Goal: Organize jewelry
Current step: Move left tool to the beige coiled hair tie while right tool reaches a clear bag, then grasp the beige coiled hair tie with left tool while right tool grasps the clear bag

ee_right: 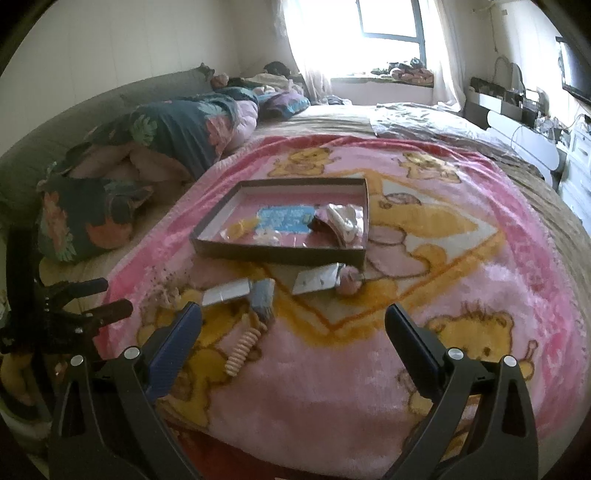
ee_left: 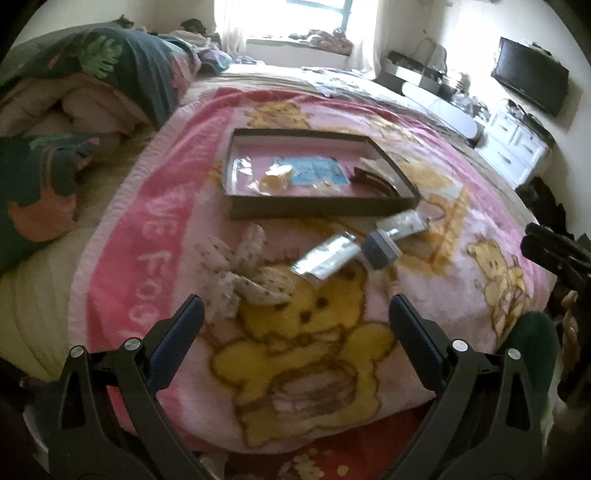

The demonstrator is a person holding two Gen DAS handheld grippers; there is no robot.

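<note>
Jaws of left gripper [ee_left: 295, 314] and right gripper [ee_right: 293, 321] gape wide, empty, above blanket [ee_right: 369, 369].

Bright curtained window [ee_right: 388, 22], bed [ee_right: 332, 114], white dresser [ee_left: 513, 147], perhaps a wall television [ee_left: 530, 81]

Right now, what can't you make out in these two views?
- Box contents: both views, blurred and too small to name.
- Silvery packets: blurred, contents unreadable.
- Beige spiral piece: right wrist view, left finger is beside it; left wrist view barely shows it.
- Left gripper and right gripper: bodies cut off by bottom edge.
</note>
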